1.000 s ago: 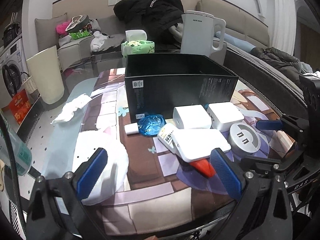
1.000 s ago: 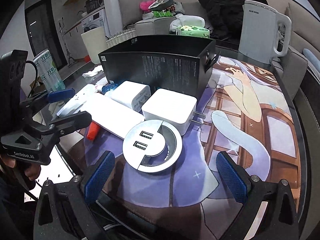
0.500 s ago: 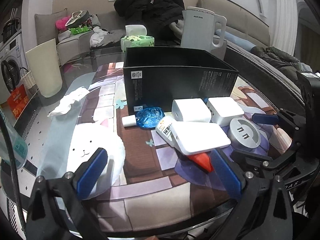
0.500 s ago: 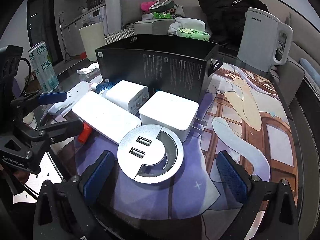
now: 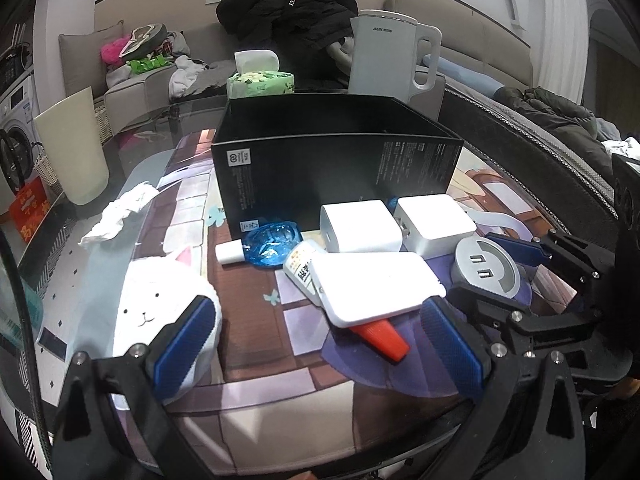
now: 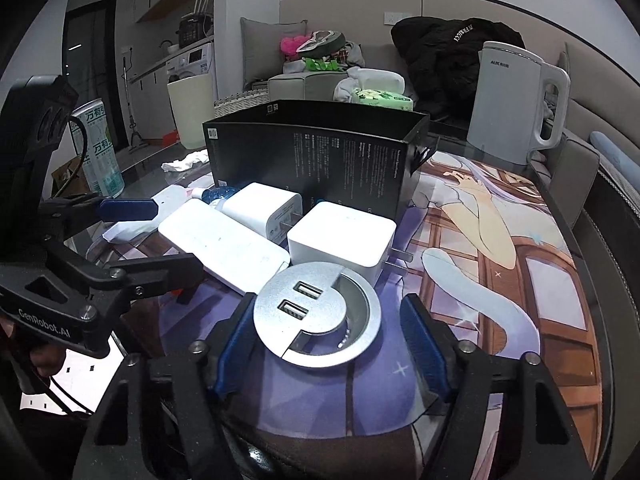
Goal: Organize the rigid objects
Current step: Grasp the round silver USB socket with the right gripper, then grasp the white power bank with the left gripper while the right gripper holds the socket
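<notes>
The black box (image 5: pixel 336 168) is taken as the landmark; it stands open-topped on the printed table mat (image 6: pixel 500 264).

Right gripper (image 6: pixel 332 340): its jaws are closing around the round silver USB socket (image 6: pixel 316 314), which lies on the mat in front of the box. The left pad appears to meet the disc's rim; a gap is seen between the rim and the right pad, so a full grip is not confirmed.

Left gripper (image 5: pixel 316 344): its jaws are spread wide and nothing is held or touched. The white power bank (image 5: pixel 376 284) lies just ahead of them, in front of the box, resting across an orange-tipped tube (image 5: pixel 378 336).

Other items noted, largest first:
- A white kettle (image 5: pixel 394 60) stands behind the box.
- A green tissue pack (image 5: pixel 260 82) sits behind the box, left of the kettle.
- Two white chargers (image 5: pixel 360 226) (image 5: pixel 434 220) are placed side by side against the box's front wall, between the box and the socket.
- A blue glass dish (image 5: pixel 272 242) is set at the box's front-left corner.
- A crumpled tissue (image 5: pixel 116 216) lies to the left of the box.
</notes>
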